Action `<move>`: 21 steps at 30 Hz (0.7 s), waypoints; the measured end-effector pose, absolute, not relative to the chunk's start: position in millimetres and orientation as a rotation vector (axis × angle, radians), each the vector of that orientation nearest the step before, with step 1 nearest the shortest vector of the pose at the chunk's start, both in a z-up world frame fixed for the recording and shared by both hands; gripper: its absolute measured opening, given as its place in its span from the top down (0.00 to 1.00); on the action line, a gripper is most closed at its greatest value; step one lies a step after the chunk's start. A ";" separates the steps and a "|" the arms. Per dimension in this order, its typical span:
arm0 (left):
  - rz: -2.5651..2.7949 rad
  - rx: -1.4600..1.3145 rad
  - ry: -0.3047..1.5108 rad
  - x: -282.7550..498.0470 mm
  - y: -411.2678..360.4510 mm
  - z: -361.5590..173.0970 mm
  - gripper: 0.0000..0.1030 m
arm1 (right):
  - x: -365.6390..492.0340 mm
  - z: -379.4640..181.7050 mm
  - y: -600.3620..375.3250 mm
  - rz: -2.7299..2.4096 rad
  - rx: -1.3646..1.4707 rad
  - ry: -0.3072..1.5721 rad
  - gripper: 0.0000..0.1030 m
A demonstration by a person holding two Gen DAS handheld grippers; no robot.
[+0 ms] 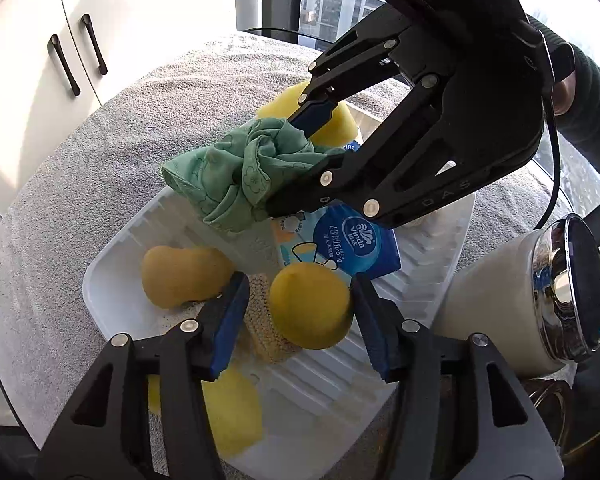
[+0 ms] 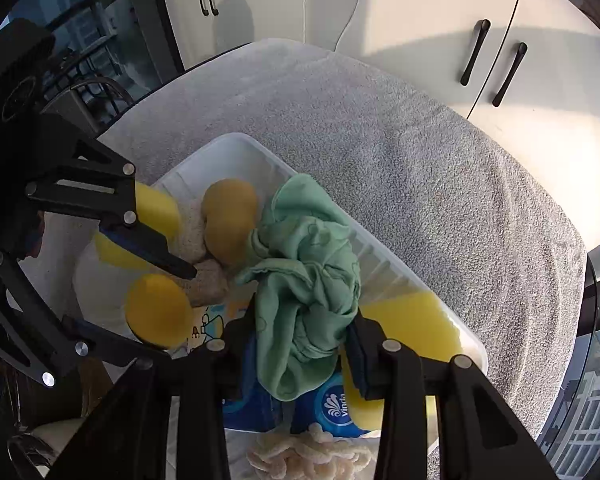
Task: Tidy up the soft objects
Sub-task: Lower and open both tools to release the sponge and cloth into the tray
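Both grippers tilted down over tray [image 1: 112, 264]

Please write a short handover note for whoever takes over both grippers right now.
Right gripper: shut on the green cloth, held over the white tray.
Left gripper: open, with a round yellow sponge between its fingers in the tray, pads not pressing it.
Already in the tray: another rounded sponge, a flat yellow sponge, the blue tissue pack and a knitted scrubber.
Left: set the cloth down in the tray and withdraw both grippers.
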State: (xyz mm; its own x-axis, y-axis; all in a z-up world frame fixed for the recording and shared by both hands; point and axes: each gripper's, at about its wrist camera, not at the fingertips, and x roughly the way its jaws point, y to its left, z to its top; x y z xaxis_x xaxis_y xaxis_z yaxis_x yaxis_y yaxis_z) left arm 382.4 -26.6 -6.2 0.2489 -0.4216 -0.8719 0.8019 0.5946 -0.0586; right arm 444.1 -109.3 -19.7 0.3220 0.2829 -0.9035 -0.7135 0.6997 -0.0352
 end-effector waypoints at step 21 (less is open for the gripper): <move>-0.784 0.389 0.928 383.6 -10.6 16.0 0.26 | 426.1 19.0 -131.2 0.662 -0.404 0.964 0.35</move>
